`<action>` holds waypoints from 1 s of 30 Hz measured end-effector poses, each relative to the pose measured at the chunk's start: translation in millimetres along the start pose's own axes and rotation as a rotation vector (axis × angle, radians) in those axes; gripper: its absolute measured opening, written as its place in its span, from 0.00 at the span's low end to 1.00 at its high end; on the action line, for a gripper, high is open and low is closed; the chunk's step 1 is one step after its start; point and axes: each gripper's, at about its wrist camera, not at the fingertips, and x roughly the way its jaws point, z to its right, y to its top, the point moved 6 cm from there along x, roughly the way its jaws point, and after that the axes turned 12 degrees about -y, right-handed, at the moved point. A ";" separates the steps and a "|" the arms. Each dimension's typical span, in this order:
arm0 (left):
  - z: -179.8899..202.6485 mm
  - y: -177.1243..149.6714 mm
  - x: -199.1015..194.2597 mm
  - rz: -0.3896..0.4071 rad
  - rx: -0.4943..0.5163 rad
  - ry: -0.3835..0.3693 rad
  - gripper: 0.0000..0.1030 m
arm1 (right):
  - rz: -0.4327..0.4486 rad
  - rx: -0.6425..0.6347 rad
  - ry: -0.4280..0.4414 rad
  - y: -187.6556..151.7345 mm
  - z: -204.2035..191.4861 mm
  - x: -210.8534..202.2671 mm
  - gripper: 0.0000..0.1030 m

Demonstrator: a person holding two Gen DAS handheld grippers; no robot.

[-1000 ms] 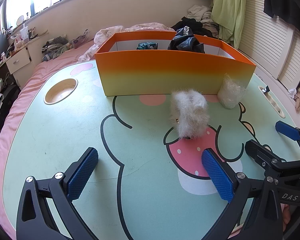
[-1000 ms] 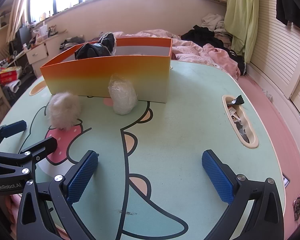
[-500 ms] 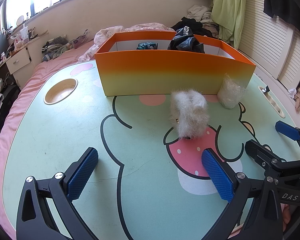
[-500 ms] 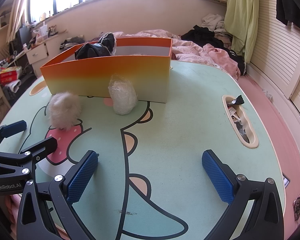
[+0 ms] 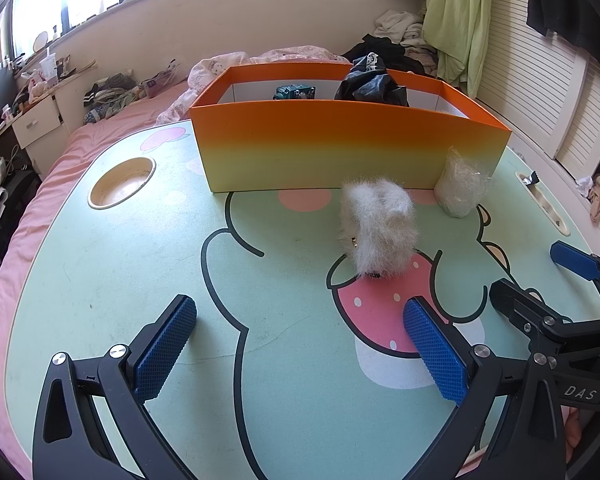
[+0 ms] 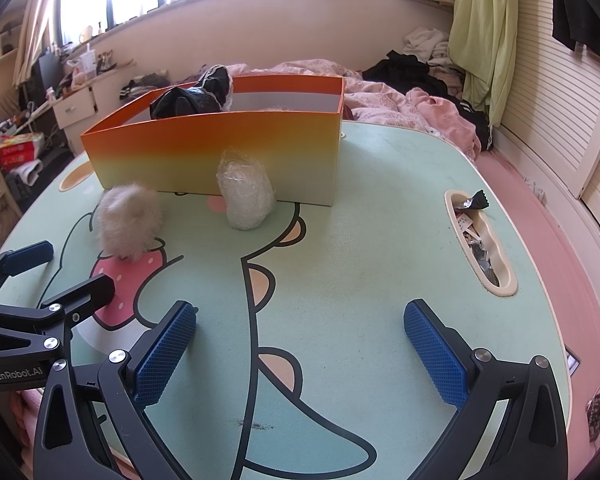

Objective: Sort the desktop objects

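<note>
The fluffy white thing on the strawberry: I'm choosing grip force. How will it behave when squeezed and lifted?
The fluffy white item looks like long soft fur, so it will probably compress and feel light. The pile may let the pads slip. It stands fairly tall on the table, so a sideways nudge could tip it.

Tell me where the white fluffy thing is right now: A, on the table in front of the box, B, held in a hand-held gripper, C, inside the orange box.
A: the fluffy thing sits on the table before the orange box, untouched.
</note>
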 end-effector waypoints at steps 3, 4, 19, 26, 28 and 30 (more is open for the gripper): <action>-0.1 -0.4 -0.1 0.000 0.000 -0.001 1.00 | 0.000 0.000 0.000 -0.2 0.1 -0.2 1.00; -0.1 -0.5 -0.2 0.000 0.000 -0.001 1.00 | 0.000 0.000 0.000 -0.2 0.1 -0.3 1.00; 4.9 4.3 -1.9 0.003 0.008 -0.007 0.98 | 0.001 0.000 0.001 -0.8 0.5 -1.3 1.00; 8.4 6.6 -3.5 0.010 0.016 -0.019 0.95 | 0.001 0.001 0.002 -1.0 1.1 -1.6 1.00; 11.2 6.3 -5.7 0.019 0.022 -0.016 0.92 | 0.001 0.001 0.003 -1.1 1.4 -1.5 1.00; 16.0 10.6 -11.5 0.042 0.042 -0.019 0.91 | 0.002 0.000 0.002 -1.2 1.3 -1.7 1.00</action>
